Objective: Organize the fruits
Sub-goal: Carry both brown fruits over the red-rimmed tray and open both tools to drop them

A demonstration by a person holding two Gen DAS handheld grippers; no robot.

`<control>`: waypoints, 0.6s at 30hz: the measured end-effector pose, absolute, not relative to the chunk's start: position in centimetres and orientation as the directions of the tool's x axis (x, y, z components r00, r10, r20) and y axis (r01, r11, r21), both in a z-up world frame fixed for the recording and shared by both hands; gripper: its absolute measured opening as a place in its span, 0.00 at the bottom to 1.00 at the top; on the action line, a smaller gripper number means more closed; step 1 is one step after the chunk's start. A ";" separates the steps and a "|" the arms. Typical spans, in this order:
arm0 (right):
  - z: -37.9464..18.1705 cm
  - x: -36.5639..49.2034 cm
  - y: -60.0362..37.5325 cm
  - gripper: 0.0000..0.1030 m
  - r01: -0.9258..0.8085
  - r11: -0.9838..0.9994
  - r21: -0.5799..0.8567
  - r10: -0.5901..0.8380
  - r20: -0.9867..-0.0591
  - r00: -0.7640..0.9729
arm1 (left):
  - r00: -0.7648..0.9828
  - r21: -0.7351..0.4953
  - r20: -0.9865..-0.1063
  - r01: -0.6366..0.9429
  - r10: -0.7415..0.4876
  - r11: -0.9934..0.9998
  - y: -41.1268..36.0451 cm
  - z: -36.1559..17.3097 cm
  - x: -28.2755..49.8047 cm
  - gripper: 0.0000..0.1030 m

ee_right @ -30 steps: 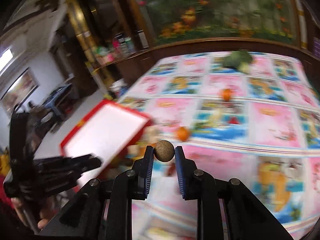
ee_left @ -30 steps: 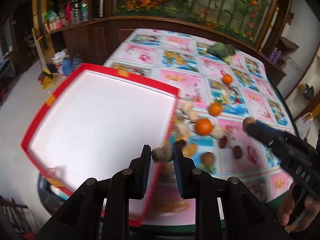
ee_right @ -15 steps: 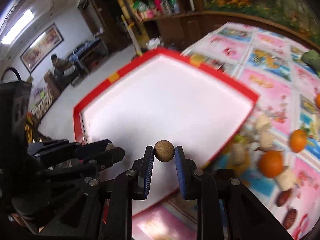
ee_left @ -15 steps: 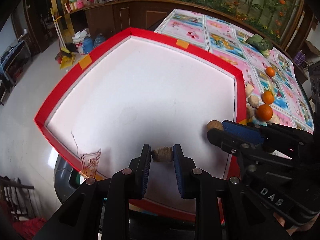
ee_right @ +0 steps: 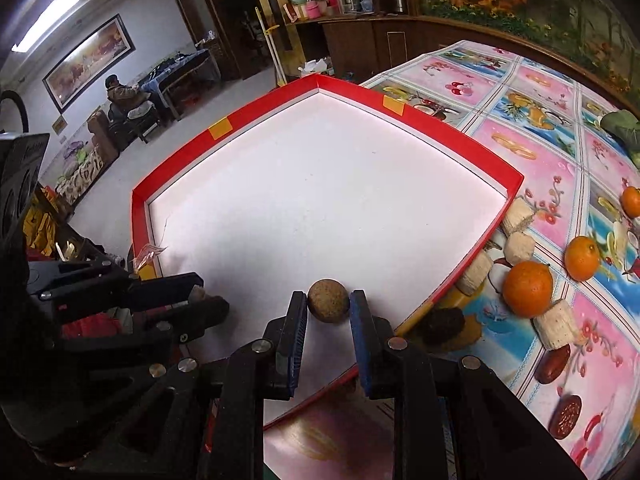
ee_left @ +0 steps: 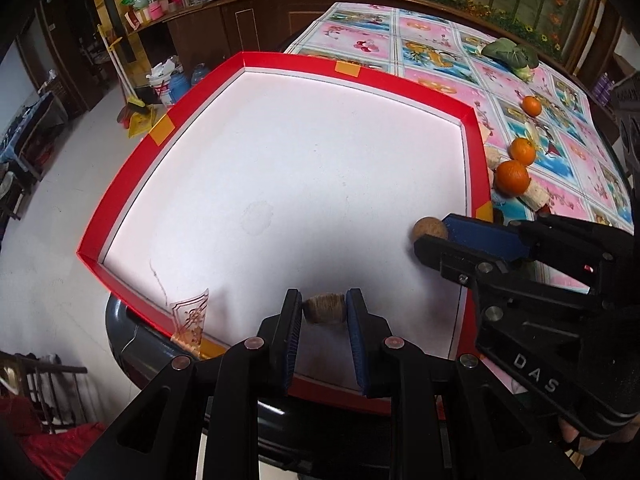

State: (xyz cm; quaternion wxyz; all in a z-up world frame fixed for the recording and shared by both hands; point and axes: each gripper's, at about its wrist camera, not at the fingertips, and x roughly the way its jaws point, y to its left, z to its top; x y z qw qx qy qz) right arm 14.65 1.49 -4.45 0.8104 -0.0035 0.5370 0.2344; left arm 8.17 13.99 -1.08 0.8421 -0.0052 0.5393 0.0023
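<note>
A red-rimmed white tray (ee_left: 360, 78) (ee_right: 452, 142) lies at the table's near-left corner, its floor bare. My left gripper (ee_left: 324, 310) is shut on a brown fibrous chunk (ee_left: 324, 307) low over the tray's near edge; it also shows in the right wrist view (ee_right: 200, 294). My right gripper (ee_right: 329, 304) is shut on a round brown fruit (ee_right: 328, 300) over the tray's near-right part; the fruit also shows in the left wrist view (ee_left: 430, 229). Oranges (ee_right: 528, 288) (ee_left: 512, 176), pale chunks (ee_right: 556, 330) and dark red dates (ee_right: 554, 360) lie on the tablecloth right of the tray.
The flowered tablecloth (ee_right: 540, 92) covers the table. A leafy green vegetable (ee_left: 508, 54) lies at the far right. Wooden cabinets (ee_right: 380, 36) stand behind the table. The floor drops away left of the tray, with a broom and bottles (ee_left: 168, 84).
Both grippers have come from the fruit pile leftwards over the tray and lowered towards its floor, each still holding its piece.
</note>
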 end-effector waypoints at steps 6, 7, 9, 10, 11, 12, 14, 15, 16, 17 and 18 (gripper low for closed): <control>-3.9 14.1 -0.2 0.25 -0.363 0.867 0.342 0.464 -0.820 0.336 | 0.504 -0.036 -0.864 -0.020 -0.021 0.999 14.6 -0.7 7.9 0.73; -3.4 13.8 -1.3 0.32 -0.344 0.863 0.370 0.483 -0.803 0.348 | 0.527 -0.062 -0.849 -0.024 -0.040 0.998 14.7 -0.4 7.5 0.80; -2.0 12.6 -3.7 0.55 -0.318 0.858 0.404 0.508 -0.763 0.399 | 0.595 -0.130 -0.798 -0.003 -0.103 0.992 14.3 1.1 6.3 0.83; -1.3 11.8 -4.8 0.68 -0.303 0.860 0.410 0.508 -0.746 0.432 | 0.608 -0.139 -0.785 0.009 -0.116 0.990 14.1 1.4 6.0 0.91; -0.4 10.6 -6.4 0.73 -0.279 0.866 0.415 0.499 -0.723 0.477 | 0.638 -0.144 -0.758 0.036 -0.134 0.989 13.0 2.1 5.5 0.98; 0.3 9.6 -7.8 0.80 -0.257 0.871 0.420 0.491 -0.705 0.512 | 0.654 -0.141 -0.743 0.054 -0.141 0.989 12.3 2.4 5.1 0.99; 1.3 7.9 -10.3 0.84 -0.212 0.882 0.420 0.461 -0.681 0.569 | 0.673 -0.122 -0.719 0.121 -0.172 0.985 9.9 2.8 4.4 0.99; 1.8 6.8 -11.8 0.85 -0.167 0.900 0.404 0.416 -0.676 0.609 | 0.675 -0.113 -0.715 0.145 -0.182 0.983 9.1 2.8 4.2 0.99; 2.1 5.8 -13.1 0.85 -0.117 0.920 0.375 0.358 -0.679 0.641 | 0.676 -0.104 -0.712 0.166 -0.190 0.981 8.3 2.6 4.0 0.99; 2.3 5.1 -13.9 0.85 -0.079 0.934 0.347 0.310 -0.685 0.659 | 0.671 -0.097 -0.713 0.194 -0.204 0.976 7.2 2.3 3.9 0.99; 2.3 4.2 -14.9 0.86 -0.036 0.950 0.311 0.253 -0.697 0.671 | 0.663 -0.094 -0.719 0.205 -0.209 0.974 6.7 2.1 4.0 0.99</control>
